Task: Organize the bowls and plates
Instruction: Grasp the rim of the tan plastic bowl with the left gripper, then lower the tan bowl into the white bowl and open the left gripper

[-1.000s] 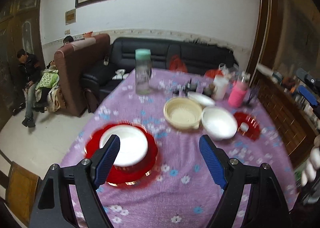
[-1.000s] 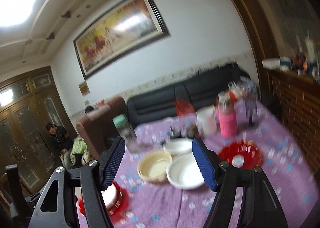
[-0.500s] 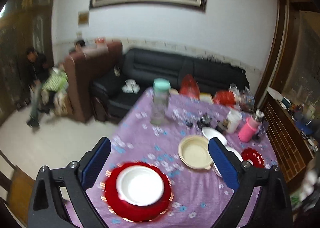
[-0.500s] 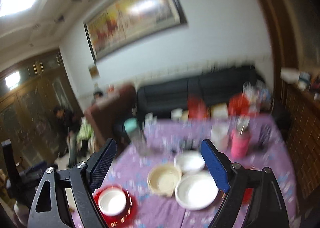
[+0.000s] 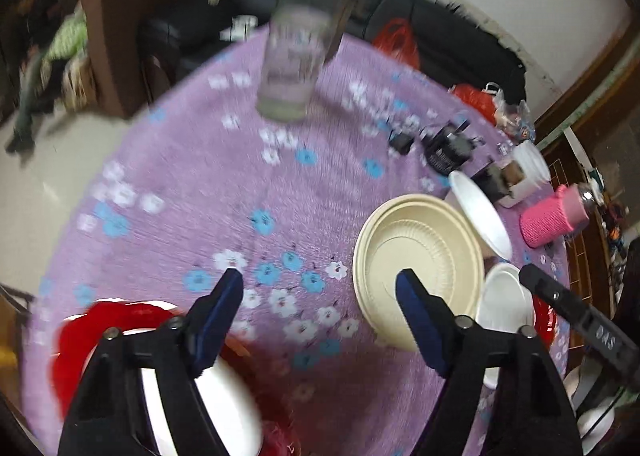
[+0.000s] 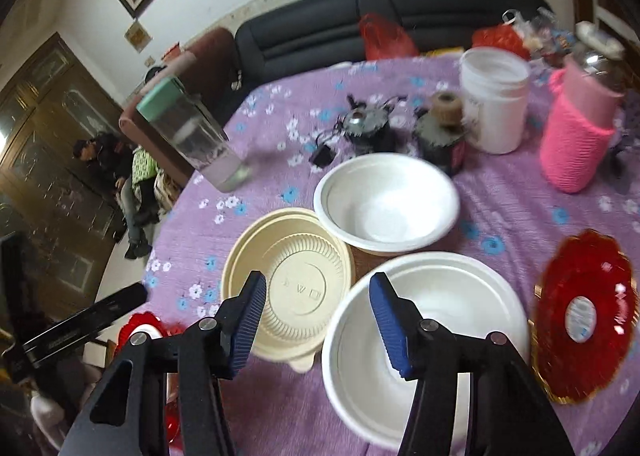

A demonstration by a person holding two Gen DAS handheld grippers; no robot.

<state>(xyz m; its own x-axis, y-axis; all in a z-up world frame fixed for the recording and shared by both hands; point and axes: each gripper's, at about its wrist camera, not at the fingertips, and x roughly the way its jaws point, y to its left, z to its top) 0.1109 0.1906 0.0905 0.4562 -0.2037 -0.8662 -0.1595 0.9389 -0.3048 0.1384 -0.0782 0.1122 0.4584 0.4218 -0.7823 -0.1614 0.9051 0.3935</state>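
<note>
Little is sorted yet: both grippers' fingers, just narrowed, stand apart and empty as the right gripper hovers between the cream ribbed bowl and large white bowl, the left gripper just left of the cream bowl.

Left hand-held gripper: tilted down, jaws apart, just been closing, nothing between. Right hand-held gripper: same.

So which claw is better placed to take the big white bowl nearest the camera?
Probably the right claw: it is open with nothing held, right over the near white bowl's rim. The left claw hangs beside the cream bowl.
</note>
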